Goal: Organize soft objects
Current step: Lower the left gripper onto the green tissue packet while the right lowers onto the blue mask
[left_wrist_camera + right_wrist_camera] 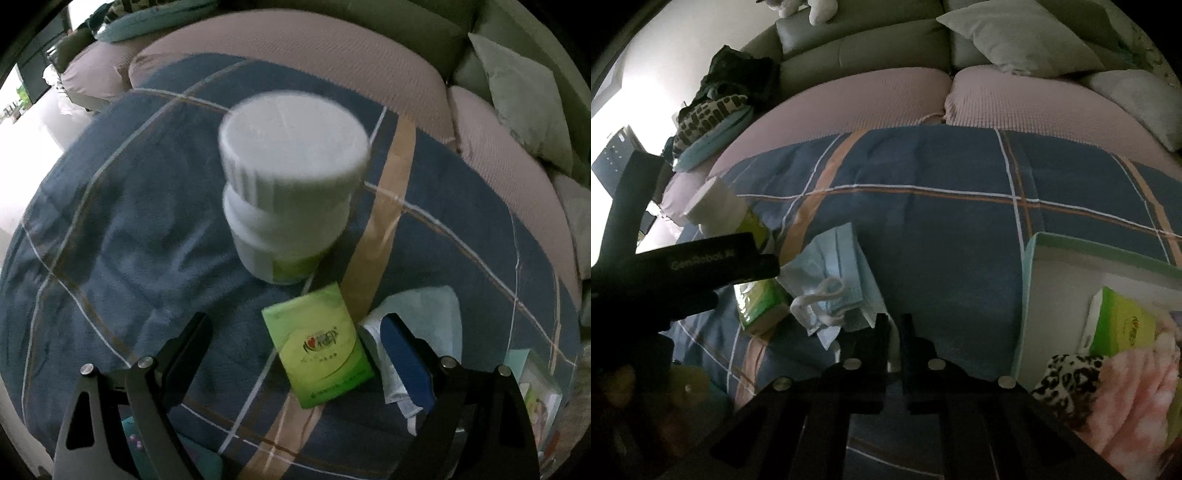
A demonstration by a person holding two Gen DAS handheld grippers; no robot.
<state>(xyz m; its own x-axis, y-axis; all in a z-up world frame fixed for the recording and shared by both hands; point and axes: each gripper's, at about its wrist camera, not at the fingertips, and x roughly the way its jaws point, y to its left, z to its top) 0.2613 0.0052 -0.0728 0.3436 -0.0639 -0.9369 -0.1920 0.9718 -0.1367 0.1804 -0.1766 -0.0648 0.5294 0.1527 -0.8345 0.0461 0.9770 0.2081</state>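
Observation:
A green tissue pack (321, 347) lies on the blue plaid blanket (110, 229), between the fingers of my open left gripper (295, 332). A light blue face mask (417, 317) lies beside it, partly under the right finger. A white bottle (288, 192) with a ribbed cap stands just beyond. In the right wrist view the mask (834, 273), the tissue pack (761, 302) and the bottle (716, 206) lie at the left, partly behind the left gripper's body (701, 266). My right gripper (894, 325) is nearly shut and empty above the blanket (942, 240).
A white box with a teal rim (1045, 295) at the right holds another green tissue pack (1123, 325), a pink fluffy cloth (1137, 398) and a leopard-print cloth (1067, 380). Pink sofa cushions (871, 99) and grey pillows (1019, 33) lie behind.

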